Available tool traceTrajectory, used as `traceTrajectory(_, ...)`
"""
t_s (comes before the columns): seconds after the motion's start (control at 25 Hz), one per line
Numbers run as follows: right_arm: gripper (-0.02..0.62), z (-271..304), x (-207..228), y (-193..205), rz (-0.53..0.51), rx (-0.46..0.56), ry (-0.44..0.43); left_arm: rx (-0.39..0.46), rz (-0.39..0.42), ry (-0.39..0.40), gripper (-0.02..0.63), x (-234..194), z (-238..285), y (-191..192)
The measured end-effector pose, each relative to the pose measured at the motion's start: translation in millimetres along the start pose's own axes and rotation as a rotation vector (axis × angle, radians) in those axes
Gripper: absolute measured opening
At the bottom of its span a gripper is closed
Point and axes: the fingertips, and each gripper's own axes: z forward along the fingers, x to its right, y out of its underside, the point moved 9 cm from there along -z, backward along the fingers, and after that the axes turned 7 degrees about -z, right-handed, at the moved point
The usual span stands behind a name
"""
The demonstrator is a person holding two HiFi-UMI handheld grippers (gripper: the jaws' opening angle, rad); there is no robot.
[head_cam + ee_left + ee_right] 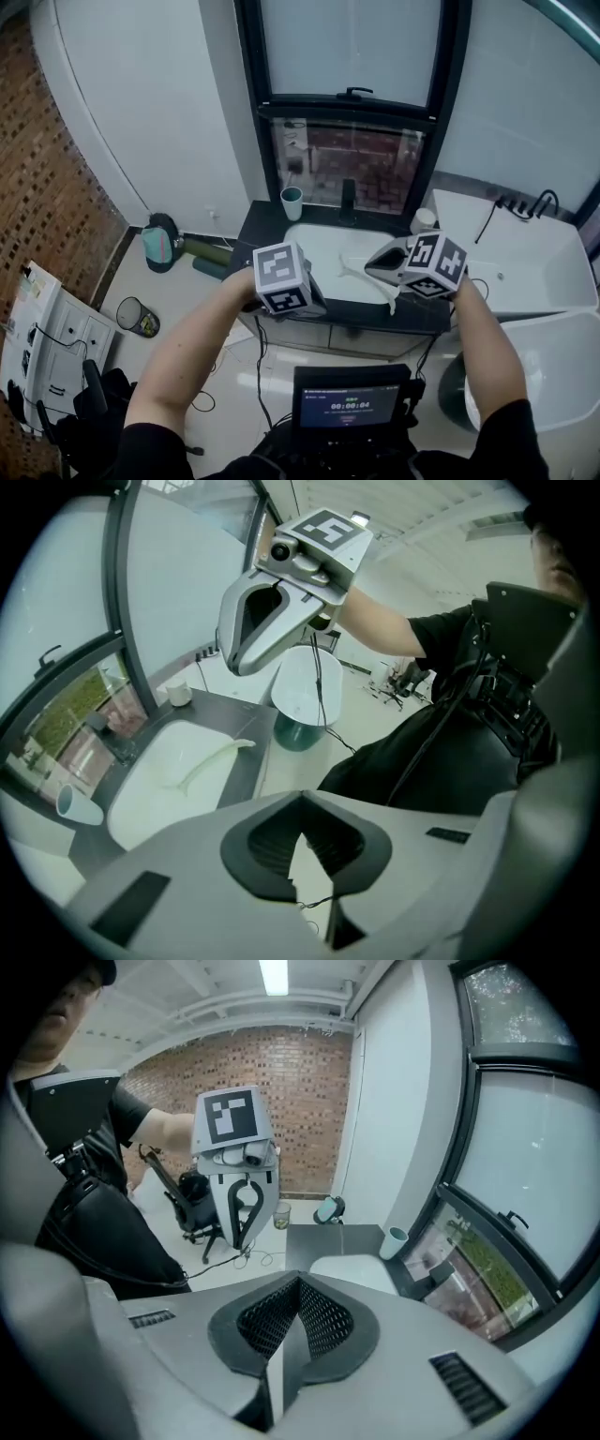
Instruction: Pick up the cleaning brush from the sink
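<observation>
Pale cleaning brush (208,763) | diagonal across sink (141,803) | left gripper (302,846), right gripper (281,1335) closed, empty

Head view is looking steeply down from above the sink (319,248), taking in both grippers. Left gripper view is facing across at the right gripper (246,644), close; right gripper view is facing back at the left gripper (240,1227). All 3 are sharing the sink.

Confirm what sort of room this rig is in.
Most likely a bathroom: a white sink set in a dark counter below a window, a white bathtub with black taps on the right, and a cup standing on the counter.
</observation>
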Motion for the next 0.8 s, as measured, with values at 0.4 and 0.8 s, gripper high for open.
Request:
traceTrajectory(0.4, 0.003, 49.9, 166.7, 45.2, 0.151, 0.056, 0.119, 0.423, -0.352, -0.402, 0.013, -191.6, -22.0, -39.4)
traceTrajectory(0.8, 0.066, 155.2, 275.5, 119.0, 0.464, -0.056, 0.225, 0.6, -0.773, -0.409, 0.014, -351.5, 19.4, 22.0)
